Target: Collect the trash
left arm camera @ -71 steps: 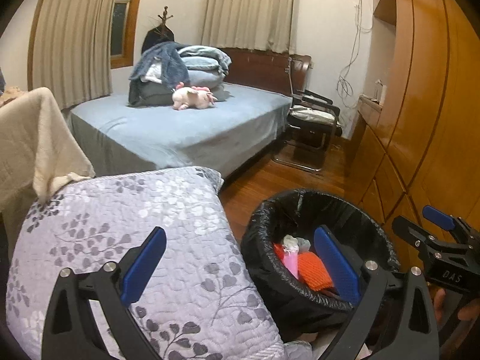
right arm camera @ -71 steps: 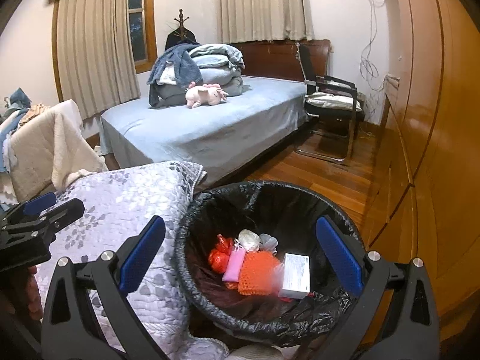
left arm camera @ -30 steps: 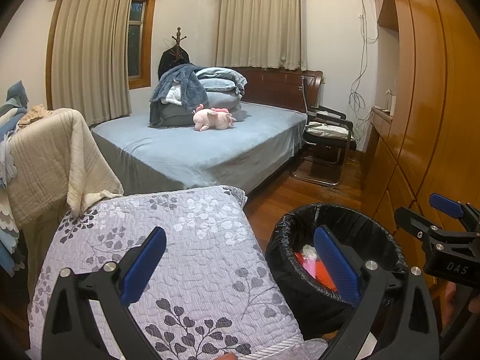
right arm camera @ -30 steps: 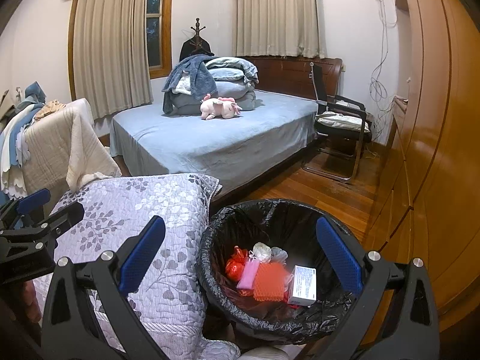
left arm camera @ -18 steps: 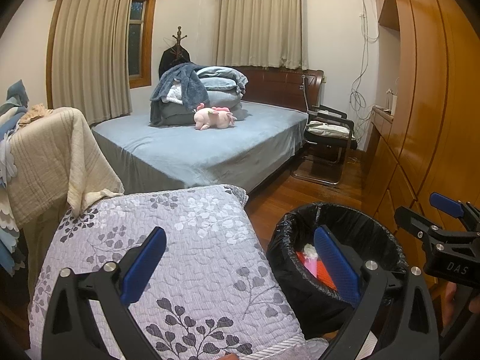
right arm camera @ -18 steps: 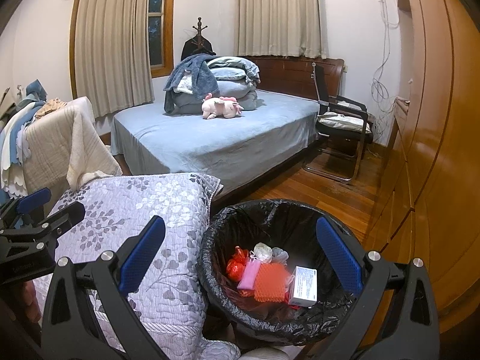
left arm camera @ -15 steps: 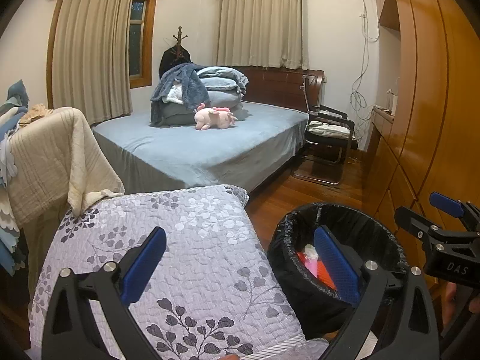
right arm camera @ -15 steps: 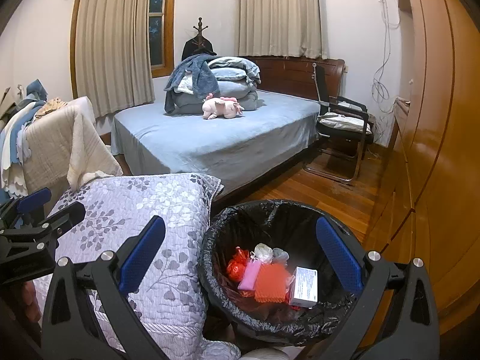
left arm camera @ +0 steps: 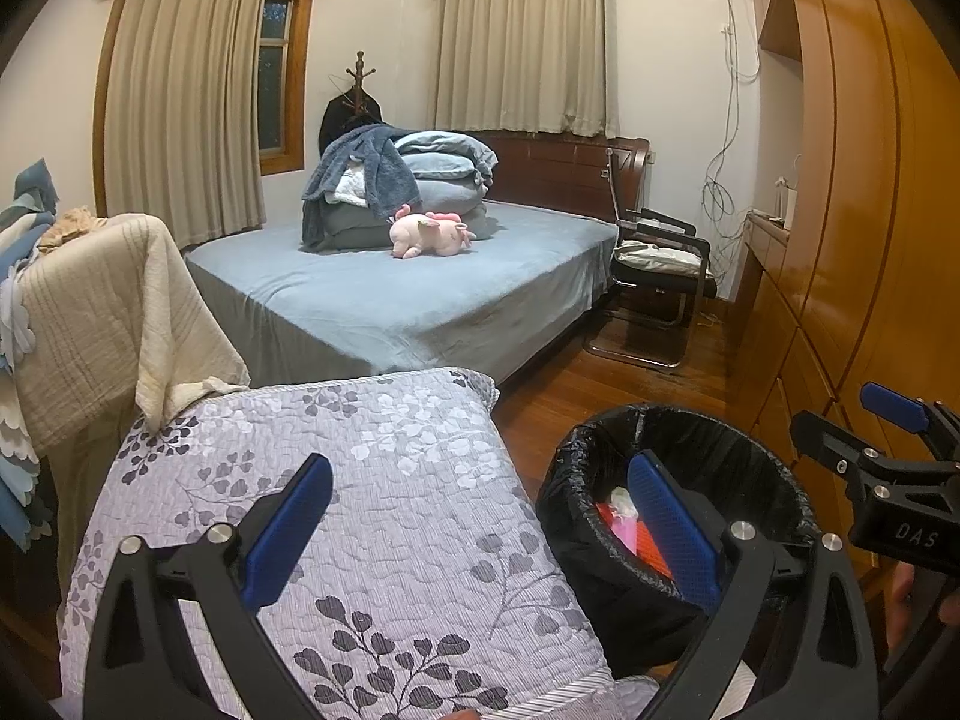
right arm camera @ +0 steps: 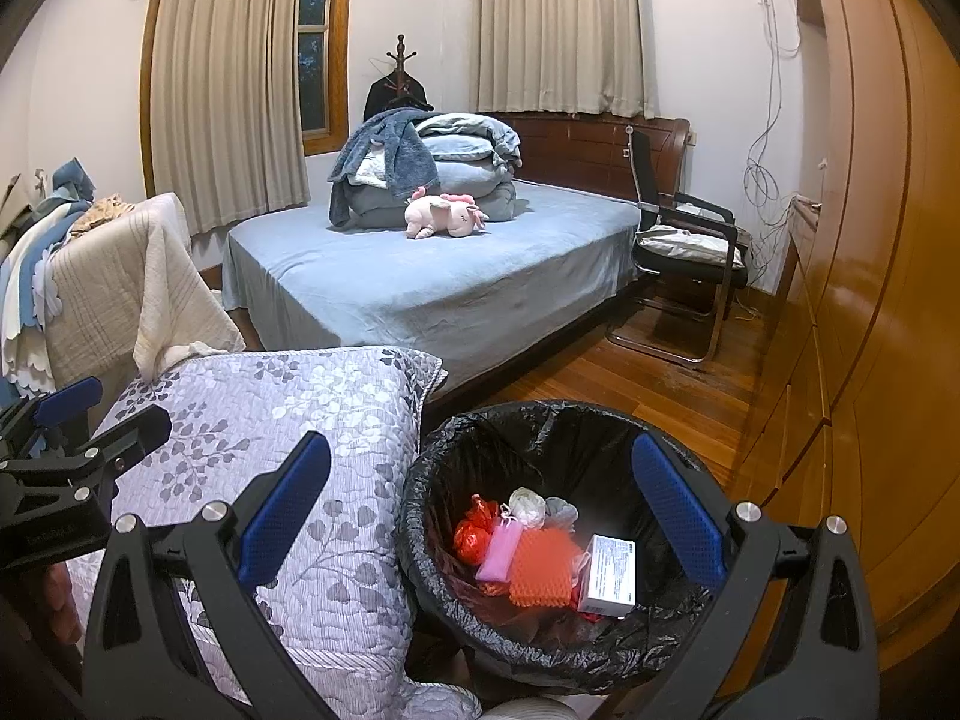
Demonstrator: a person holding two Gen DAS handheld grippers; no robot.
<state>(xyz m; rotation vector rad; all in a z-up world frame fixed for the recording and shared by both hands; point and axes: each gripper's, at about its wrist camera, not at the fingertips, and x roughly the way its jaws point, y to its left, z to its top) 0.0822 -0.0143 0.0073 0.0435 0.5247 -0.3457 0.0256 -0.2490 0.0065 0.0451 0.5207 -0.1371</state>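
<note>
A black-lined trash bin [right arm camera: 540,426] stands on the wooden floor below my right gripper [right arm camera: 480,516], which is open and empty above it. Inside lie a white box [right arm camera: 609,575], an orange mesh piece [right arm camera: 540,567], a pink item [right arm camera: 499,549], a red bag [right arm camera: 471,531] and white wads [right arm camera: 528,504]. The bin also shows in the left wrist view [left arm camera: 600,468]. My left gripper [left arm camera: 480,534] is open and empty over a floral quilted cushion [left arm camera: 360,480], left of the bin.
A bed [right arm camera: 456,288] with folded bedding and a pink plush toy [right arm camera: 444,213] lies ahead. A black chair [right arm camera: 690,246] stands at its right. Wooden wardrobes [right arm camera: 870,300] line the right wall. A blanket-draped rack [right arm camera: 108,288] is at the left.
Over 2.4 s both grippers rose and pulled back from the bin; the white box settled inside it. In the last second almost nothing moved.
</note>
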